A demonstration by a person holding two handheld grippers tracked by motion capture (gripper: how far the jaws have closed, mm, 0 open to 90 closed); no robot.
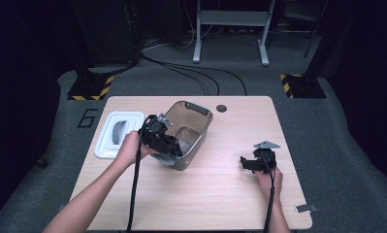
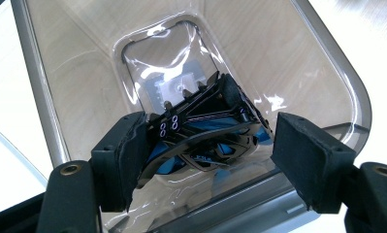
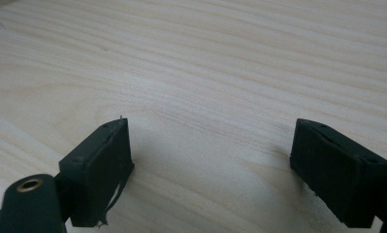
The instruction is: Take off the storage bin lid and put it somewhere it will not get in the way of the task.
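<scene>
At the left edge of the table (image 1: 205, 199) lay a white lid (image 1: 109, 138), off the bin and untouched. Just right of it, the left gripper (image 1: 174, 148) reached over the near rim of the smoky clear bin (image 1: 201, 116), which stood near the middle of the table and looked tipped toward us. In the left gripper view a black-and-blue thing (image 2: 205, 131) sat between the jaws down inside the bin. The left pad lay against it and the right pad stood at its very edge, so we could not tell whether the jaws truly pinched it or only framed it, nor whether the clear wall lay between. Well to the right, apart from the bin, the right gripper (image 1: 244, 162) hovered low over bare wood with its jaws spread wide and nothing between them.

We judged the step in hand to be work on that thing inside the bin, either setting it down or taking it up. The next move called for a steady left wrist, clearing the rim without dragging the bin along, and perhaps the idle right gripper bracing the far wall
</scene>
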